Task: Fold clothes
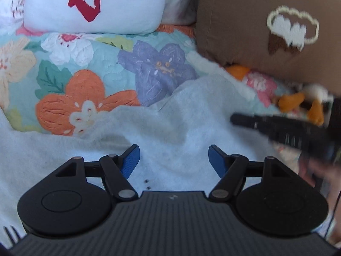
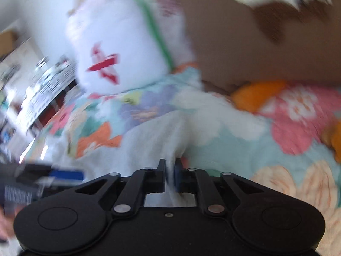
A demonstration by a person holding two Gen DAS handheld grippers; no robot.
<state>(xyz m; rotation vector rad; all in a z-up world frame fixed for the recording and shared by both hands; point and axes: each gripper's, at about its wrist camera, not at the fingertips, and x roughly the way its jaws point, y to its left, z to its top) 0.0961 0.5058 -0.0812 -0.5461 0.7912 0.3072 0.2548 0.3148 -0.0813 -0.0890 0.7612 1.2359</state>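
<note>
On quilt [image 1: 89, 89], right gripper [image 2: 169, 170] pinches garment [image 2: 149, 145].

We see the right wrist view smeared throughout, so the cluttered shelves [image 2: 32, 89] at its left edge stay unreadable, while in the left wrist view the black right gripper [image 1: 283, 130] and the orange-and-white plush toy [image 1: 302, 104] blur and run off the right edge.

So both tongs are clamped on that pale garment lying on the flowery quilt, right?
Not both. In the left wrist view the left tongs stand open above the pale garment. Only the right tongs pinch it on the flowery quilt, per the right wrist view.
</note>
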